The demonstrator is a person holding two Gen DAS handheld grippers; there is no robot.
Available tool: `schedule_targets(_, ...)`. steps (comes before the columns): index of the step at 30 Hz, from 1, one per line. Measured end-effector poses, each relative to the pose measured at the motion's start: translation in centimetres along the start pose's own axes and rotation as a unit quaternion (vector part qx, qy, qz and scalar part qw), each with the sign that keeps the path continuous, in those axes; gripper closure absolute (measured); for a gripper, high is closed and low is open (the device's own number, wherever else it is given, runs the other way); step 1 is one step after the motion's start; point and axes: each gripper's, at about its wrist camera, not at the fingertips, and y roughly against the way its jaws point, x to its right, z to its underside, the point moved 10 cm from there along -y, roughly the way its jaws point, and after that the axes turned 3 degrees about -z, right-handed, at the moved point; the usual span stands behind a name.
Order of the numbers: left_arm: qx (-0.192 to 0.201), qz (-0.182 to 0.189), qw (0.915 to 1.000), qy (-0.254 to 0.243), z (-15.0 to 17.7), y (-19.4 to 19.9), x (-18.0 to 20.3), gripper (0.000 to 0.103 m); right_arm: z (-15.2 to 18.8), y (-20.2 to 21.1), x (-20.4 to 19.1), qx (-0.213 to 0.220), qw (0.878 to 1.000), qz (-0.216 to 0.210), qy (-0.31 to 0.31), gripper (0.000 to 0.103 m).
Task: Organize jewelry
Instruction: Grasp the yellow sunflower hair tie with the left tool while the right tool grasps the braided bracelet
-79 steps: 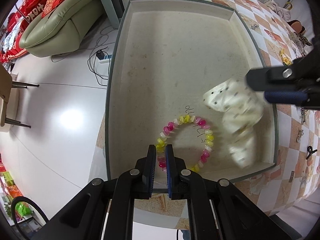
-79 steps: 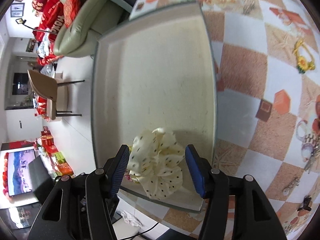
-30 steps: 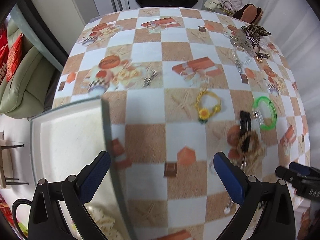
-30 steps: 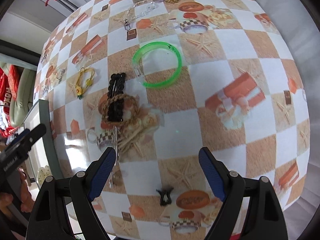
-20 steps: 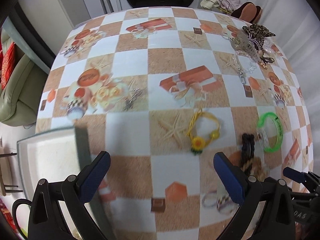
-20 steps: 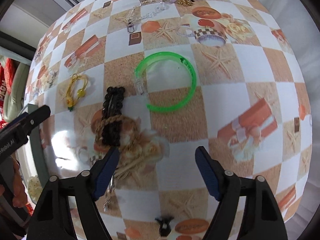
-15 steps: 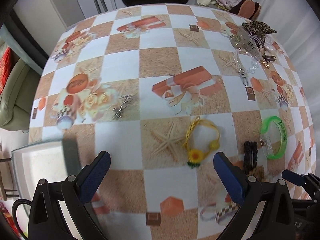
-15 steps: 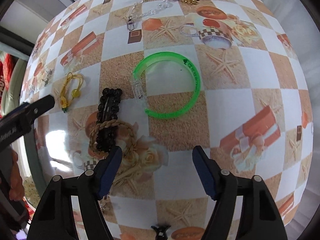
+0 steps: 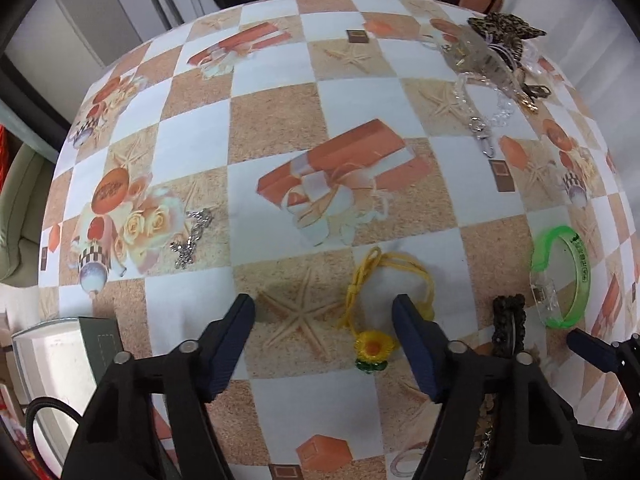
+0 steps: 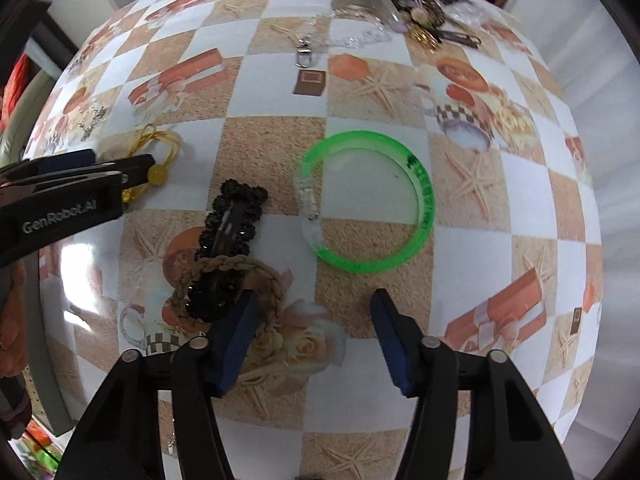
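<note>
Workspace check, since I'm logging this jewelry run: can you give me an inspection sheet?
Surface: table with checkered printed cloth.
Job's things: yellow cord with sunflower between the left fingers; green bangle; black clip lying through a braided ring; tray at the table's left edge.
Clutter: silver chain; pile of accessories at far edge.
Grippers: left gripper open; right gripper open, empty.
Cables: one black, beside the left gripper.
Surroundings: sofa, slippers.
</note>
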Motion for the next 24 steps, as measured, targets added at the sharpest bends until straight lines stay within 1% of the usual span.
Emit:
schedule_targets(2, 0.002, 0.006, 1.0, -0.005, 0.0, 0.1, 0.4, 0.042, -0.3, -0.2, -1.3, 0.003, 1.0, 0.0, 0.009, 0.054)
schedule_targets(3, 0.003, 0.009, 0.9999, -0.007, 0.0, 0.1, 0.6, 0.047, -0.3, -0.2, -1.8, 0.004, 1.0, -0.001, 0.014, 0.057)
schedule_targets(4, 0.004, 0.011, 0.9999, -0.011, 0.0, 0.2, 0.9, 0.05, -0.3, -0.2, -2.2, 0.005, 1.0, -0.003, 0.019, 0.062)
schedule_targets(5, 0.004, 0.014, 0.9998, -0.013, 0.0, 0.3, 1.2, 0.06, -0.2, 0.1, -2.5, 0.006, 1.0, -0.005, 0.02, 0.066)
schedule_targets(6, 0.007, 0.015, 0.9997, -0.017, 0.0, 0.4, 1.4, 0.066, -0.2, 0.1, -2.9, 0.006, 1.0, -0.008, 0.019, 0.068)
schedule_targets(7, 0.006, 0.015, 0.9997, -0.02, 0.1, 0.4, 1.6, 0.079, -0.3, 0.1, -3.1, 0.008, 1.0, -0.008, 0.019, 0.077)
schedule_targets(8, 0.006, 0.016, 0.9996, -0.021, 0.1, 0.4, 1.8, 0.088, -0.4, 0.1, -3.3, 0.009, 1.0, -0.013, 0.017, 0.095)
schedule_targets(9, 0.005, 0.018, 0.9996, -0.02, 0.2, 0.5, 1.9, 0.092, -0.4, 0.2, -3.3, 0.007, 1.0, -0.018, 0.012, 0.097)
schedule_targets(10, 0.004, 0.023, 0.9996, -0.017, 0.3, 0.4, 2.4, 0.094, -0.4, 0.2, -3.4, 0.007, 1.0, -0.024, 0.006, 0.097)
schedule_targets(12, 0.003, 0.032, 0.9994, -0.011, 0.5, 0.8, 2.1, 0.095, -0.6, 0.3, -3.4, 0.011, 0.999, -0.041, -0.007, 0.097)
schedule_targets(16, 0.01, 0.043, 0.999, 0.001, 1.0, 2.0, 1.7, 0.095, -0.5, 1.3, -3.5, 0.022, 0.996, -0.075, -0.032, 0.097)
schedule_targets(19, 0.018, 0.051, 0.9985, 0.009, 1.3, 3.6, 1.6, 0.095, -0.6, 2.4, -3.6, 0.028, 0.994, -0.091, -0.045, 0.097)
schedule_targets(24, 0.033, 0.064, 0.9973, 0.013, 2.3, 6.1, 1.2, 0.095, -0.4, 4.0, -2.7, 0.035, 0.992, -0.11, -0.055, 0.097)
